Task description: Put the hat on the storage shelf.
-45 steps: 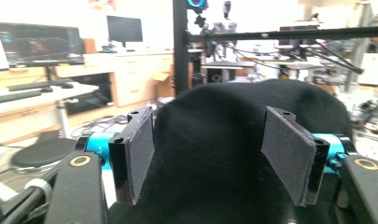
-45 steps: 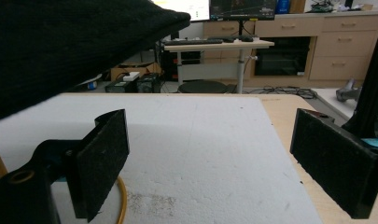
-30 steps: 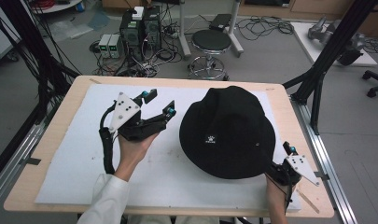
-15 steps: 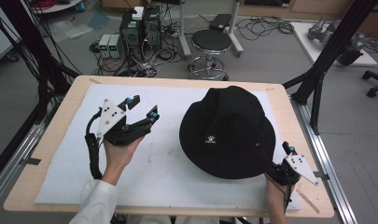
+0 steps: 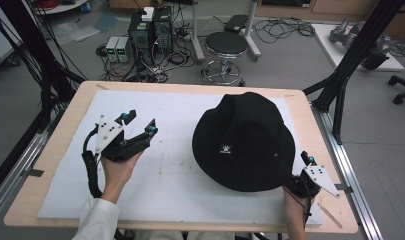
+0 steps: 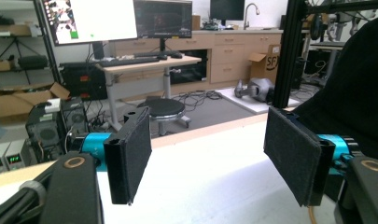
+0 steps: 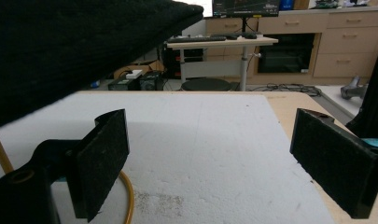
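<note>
Black hat (image 5: 243,142) sits brim-down on the white sheet (image 5: 180,175) covering the wooden table (image 5: 55,145), right of centre, small white logo patch facing the person.

Left gripper (image 5: 138,122) held in the left hand (image 5: 117,167) over the sheet's left half, well apart from the hat, jaws spread, nothing between them. In the left gripper view the pads (image 6: 133,158) stand wide with bare sheet between; the hat (image 6: 352,93) shows at the right edge, beyond the right-hand jaw.

Right gripper (image 5: 306,172) is at the near right of the hat, just beside the brim (touching or not, cannot tell from the high view). In the right gripper view its jaws are spread wide, holding nothing; the hat brim (image 7: 70,46) hangs over the upper left, above the left-hand jaw.
</note>
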Demonstrator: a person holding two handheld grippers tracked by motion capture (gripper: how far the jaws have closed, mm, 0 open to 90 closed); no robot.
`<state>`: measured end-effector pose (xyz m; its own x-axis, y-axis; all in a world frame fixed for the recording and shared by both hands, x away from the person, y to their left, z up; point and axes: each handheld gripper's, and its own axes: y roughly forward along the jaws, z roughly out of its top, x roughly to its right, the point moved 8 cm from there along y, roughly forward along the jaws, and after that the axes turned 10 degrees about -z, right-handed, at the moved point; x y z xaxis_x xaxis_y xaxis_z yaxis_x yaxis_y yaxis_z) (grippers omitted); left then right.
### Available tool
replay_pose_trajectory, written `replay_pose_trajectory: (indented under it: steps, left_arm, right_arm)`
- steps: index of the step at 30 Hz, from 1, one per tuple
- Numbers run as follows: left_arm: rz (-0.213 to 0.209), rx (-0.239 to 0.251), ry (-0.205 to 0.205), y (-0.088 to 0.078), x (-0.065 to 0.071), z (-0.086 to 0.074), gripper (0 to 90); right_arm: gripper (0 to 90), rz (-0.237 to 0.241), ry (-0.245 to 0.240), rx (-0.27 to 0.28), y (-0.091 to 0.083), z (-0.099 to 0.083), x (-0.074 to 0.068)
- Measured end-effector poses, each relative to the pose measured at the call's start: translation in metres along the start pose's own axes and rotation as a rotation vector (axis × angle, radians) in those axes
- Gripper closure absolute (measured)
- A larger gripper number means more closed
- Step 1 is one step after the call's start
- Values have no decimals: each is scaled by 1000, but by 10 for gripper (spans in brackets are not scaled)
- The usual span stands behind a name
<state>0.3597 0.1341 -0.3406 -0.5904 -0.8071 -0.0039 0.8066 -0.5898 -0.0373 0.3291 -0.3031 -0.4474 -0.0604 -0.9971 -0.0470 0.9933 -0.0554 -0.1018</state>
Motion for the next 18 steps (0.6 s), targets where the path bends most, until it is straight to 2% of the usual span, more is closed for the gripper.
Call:
replay_pose_trajectory:
  steps: [7,10,18]
  left_arm:
    - [42,5,-16,-14,-14,-12,322]
    - [55,-15,-30,-19,-21,-18,324]
    - [85,-14,-42,-30,-32,-31,329]
  right_arm:
    - [110,-3,-1,-1,0,0,0]
    - [110,-2,-2,-2,0,0,0]
    - [110,-2,-1,2,-1,0,0]
